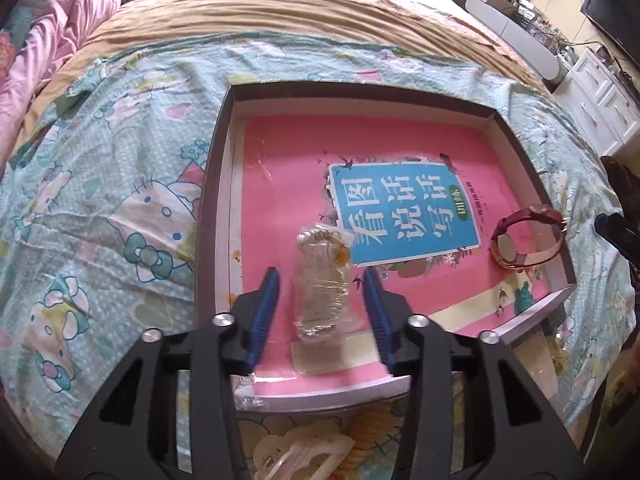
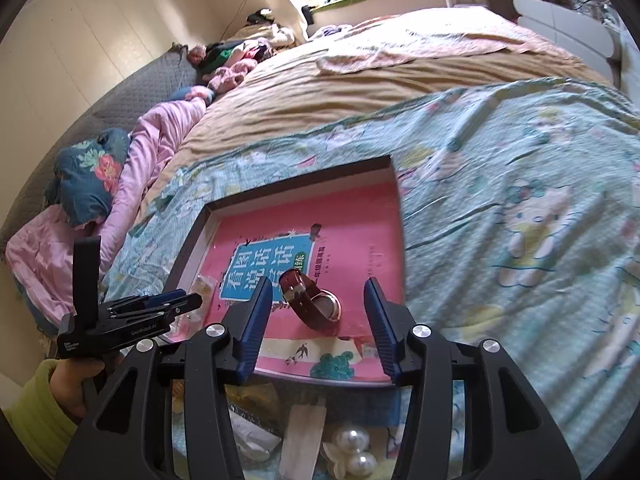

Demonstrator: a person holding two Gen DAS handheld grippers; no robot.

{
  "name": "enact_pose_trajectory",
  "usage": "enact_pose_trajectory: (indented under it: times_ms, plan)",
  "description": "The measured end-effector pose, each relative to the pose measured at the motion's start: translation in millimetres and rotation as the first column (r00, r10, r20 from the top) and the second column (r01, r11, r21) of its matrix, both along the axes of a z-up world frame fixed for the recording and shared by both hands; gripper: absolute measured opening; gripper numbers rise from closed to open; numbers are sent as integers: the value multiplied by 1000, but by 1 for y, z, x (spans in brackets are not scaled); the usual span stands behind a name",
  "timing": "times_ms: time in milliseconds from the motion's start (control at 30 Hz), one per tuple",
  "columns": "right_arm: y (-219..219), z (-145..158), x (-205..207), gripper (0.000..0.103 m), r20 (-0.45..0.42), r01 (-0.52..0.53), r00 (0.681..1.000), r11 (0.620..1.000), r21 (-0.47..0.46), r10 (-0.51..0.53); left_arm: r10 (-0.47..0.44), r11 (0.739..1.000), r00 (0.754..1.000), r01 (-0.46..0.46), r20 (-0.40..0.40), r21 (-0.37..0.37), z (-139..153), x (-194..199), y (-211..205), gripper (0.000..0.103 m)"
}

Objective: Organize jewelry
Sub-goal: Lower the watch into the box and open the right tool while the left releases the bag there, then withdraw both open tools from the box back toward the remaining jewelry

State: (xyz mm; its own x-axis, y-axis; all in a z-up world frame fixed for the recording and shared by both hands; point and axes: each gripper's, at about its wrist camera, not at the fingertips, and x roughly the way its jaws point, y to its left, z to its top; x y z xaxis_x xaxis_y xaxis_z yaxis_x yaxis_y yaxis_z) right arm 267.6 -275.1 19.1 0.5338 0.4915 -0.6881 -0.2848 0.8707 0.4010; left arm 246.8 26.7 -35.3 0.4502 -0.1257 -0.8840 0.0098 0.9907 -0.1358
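Observation:
A shallow box (image 1: 218, 168) with a pink book on its floor lies on the bed. A clear bag of pale jewelry (image 1: 322, 280) lies in it, between the blue fingers of my left gripper (image 1: 322, 284), which is open and not touching the bag. A dark red watch (image 1: 524, 236) lies near the box's right wall. In the right wrist view the watch (image 2: 310, 302) lies between the fingers of my open right gripper (image 2: 318, 292), and the left gripper (image 2: 160, 302) shows at the box's (image 2: 394, 172) left side.
A cartoon-print sheet (image 1: 120, 200) covers the bed around the box. Loose pearl pieces (image 2: 356, 448) and pale hair clips (image 1: 304, 452) lie on the sheet in front of the box. Pink bedding (image 2: 160, 140) is piled at the far left. White drawers (image 1: 592, 104) stand at the right.

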Motion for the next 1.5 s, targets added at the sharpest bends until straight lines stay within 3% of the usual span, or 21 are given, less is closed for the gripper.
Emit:
enact_pose_trajectory:
  times_ms: [367, 633, 1133, 1500]
  plan:
    - [-18, 42, -48, 51, 94, 63, 994, 998, -14, -62, -26, 1000, 993, 28, 116, -13, 49, -35, 4, 79]
    - [-7, 60, -75, 52, 134, 51, 990, 998, -27, -47, -27, 1000, 983, 28, 182, 0, 76, -67, 9, 92]
    - [39, 54, -114, 54, 127, -70, 989, 995, -66, 78, -21, 999, 975, 14, 220, 35, 80, -130, 19, 92]
    - [63, 40, -123, 54, 109, -141, 983, 986, -92, 150, -24, 999, 987, 17, 158, 46, 52, -145, 25, 92]
